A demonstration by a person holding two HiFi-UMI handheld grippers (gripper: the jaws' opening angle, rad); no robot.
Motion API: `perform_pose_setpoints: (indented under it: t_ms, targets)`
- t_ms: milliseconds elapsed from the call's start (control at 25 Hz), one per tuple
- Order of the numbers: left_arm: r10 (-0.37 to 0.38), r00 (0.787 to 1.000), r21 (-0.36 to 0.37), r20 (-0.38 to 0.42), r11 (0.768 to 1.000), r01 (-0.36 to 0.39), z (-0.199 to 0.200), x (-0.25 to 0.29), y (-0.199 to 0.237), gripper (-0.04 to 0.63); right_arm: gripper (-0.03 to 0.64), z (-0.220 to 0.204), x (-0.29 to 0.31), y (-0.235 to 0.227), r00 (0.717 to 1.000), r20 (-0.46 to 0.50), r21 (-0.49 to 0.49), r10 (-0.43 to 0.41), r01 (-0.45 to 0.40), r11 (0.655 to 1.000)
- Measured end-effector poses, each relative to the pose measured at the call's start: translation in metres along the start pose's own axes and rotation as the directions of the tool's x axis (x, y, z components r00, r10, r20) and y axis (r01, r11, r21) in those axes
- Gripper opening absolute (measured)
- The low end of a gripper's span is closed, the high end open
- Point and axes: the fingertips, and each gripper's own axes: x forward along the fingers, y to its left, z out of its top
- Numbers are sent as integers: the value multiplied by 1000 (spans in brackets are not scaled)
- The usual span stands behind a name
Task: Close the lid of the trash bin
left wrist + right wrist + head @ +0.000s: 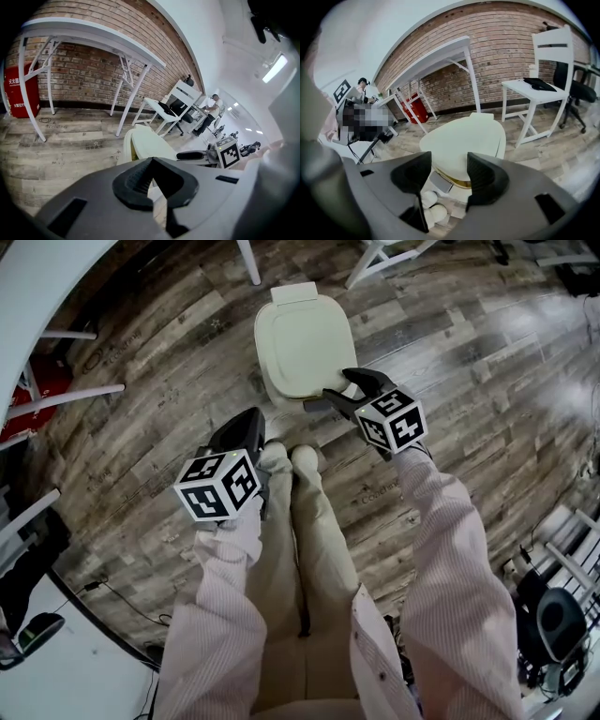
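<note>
A cream trash bin (305,345) stands on the wood floor just ahead of the person's white shoes (291,457). Its lid (466,138) lies low over the bin, with a thin yellow strip showing under the front edge. A grey pedal (440,182) sticks out at the bin's base. My right gripper (345,390) hovers open at the bin's near right edge, and in the right gripper view its jaws (449,171) frame the lid front without touching. My left gripper (246,425) hangs shut and empty to the bin's near left, apart from it; the bin (145,143) shows beyond its jaws.
A white table (37,296) curves along the left, with its legs (35,93) on the floor and a red box (18,89) by the brick wall. A white desk and chair (536,86) stand right of the bin. Cables and gear lie at the bottom right (553,624).
</note>
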Motion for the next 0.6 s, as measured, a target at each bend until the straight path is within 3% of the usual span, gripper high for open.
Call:
perform_pose_setpoints:
  t_ms: [360, 600]
  targets:
    - [-3, 1000, 2, -18, 1000, 3, -25, 11, 15, -6, 167, -17, 12, -15, 991, 80, 100, -110, 102, 990]
    - [-13, 1000, 5, -28, 1000, 13, -40, 17, 20, -6, 51, -26, 15, -26, 974, 92, 37, -209, 207, 978]
